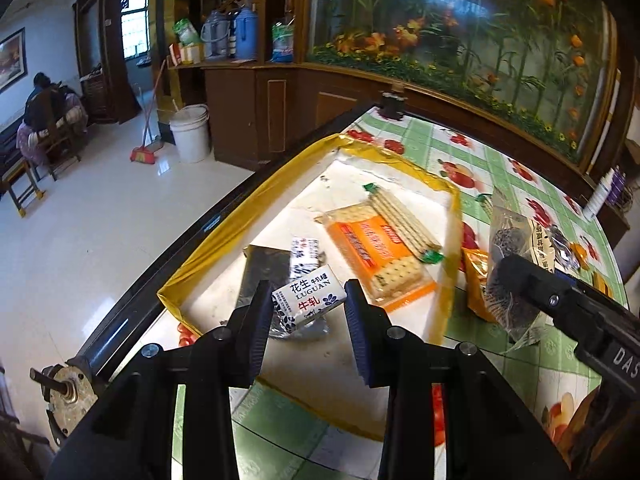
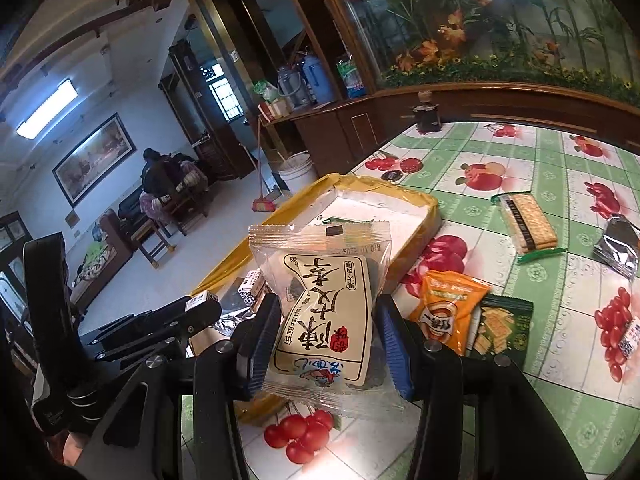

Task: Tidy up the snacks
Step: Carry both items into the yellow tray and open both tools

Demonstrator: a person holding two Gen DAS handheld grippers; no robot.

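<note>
My left gripper is shut on a small white nougat candy packet, hovering over the white tray with a yellow taped rim. In the tray lie an orange cracker pack, a green-ended cracker pack, a black packet and a blue-and-white candy. My right gripper is shut on a clear packet with a cream label, just right of the tray. The left gripper shows at its left.
On the green fruit-print tablecloth lie an orange snack bag, a green cracker packet, a cracker pack and a silver packet. A dark bottle stands at the far edge. The table drops to the floor on the left.
</note>
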